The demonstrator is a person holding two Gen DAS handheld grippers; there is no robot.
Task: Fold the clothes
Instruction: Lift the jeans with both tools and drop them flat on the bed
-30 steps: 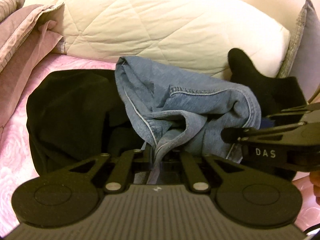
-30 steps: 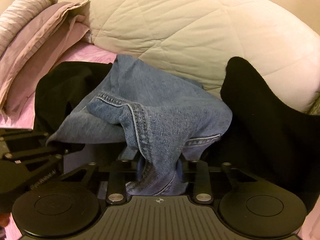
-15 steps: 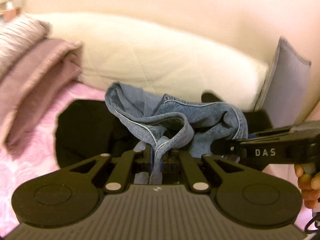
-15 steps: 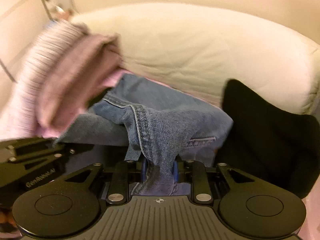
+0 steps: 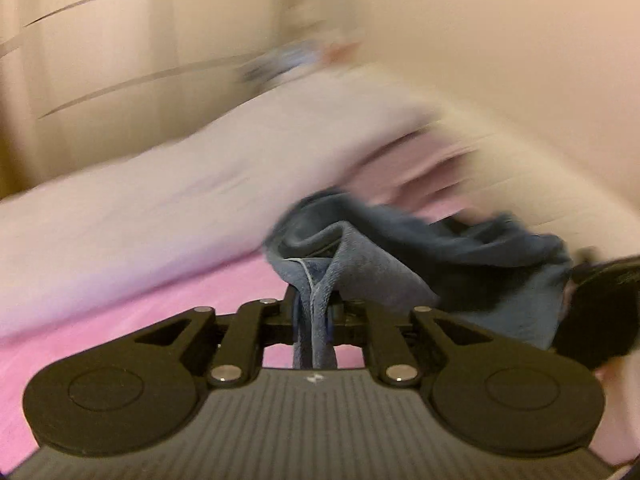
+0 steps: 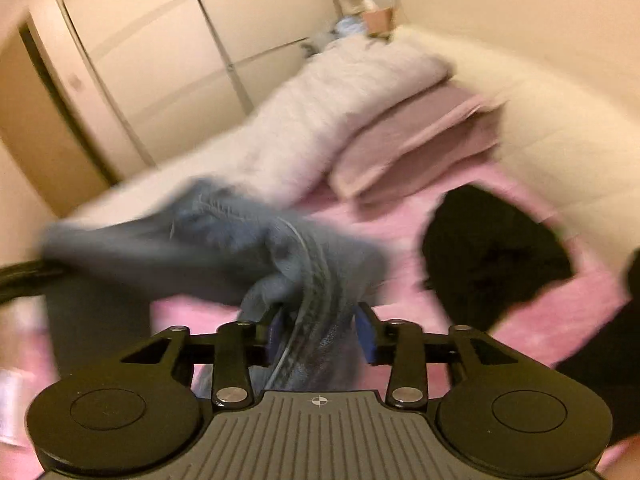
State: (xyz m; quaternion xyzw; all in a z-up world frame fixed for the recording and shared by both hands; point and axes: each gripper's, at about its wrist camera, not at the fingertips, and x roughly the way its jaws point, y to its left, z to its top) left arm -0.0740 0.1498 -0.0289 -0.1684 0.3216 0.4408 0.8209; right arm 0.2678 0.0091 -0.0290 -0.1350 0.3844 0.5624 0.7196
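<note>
Blue jeans (image 5: 380, 264) hang bunched in the air between both grippers, blurred by motion. My left gripper (image 5: 312, 316) pinches a thin fold of denim; its jaws are opening, with the cloth still between them. In the right wrist view the jeans (image 6: 224, 248) stretch away to the left. A thick seamed bunch fills my right gripper (image 6: 320, 332), and both blue pads (image 6: 365, 336) touch it while the jaws are opening. A black garment (image 6: 492, 256) lies on the pink sheet to the right, apart from the jeans.
The pink bed sheet (image 6: 580, 300) lies below. A folded mauve blanket (image 6: 420, 148) and a pale grey duvet (image 6: 320, 120) are stacked behind, beside a cream quilt (image 6: 560, 120). Wardrobe doors (image 6: 160, 60) stand beyond the bed.
Both grippers have risen and swung left, lifting the jeans off the black garment. The right jaws stand wider around their bunch of denim. The left jaws look slightly wider.
</note>
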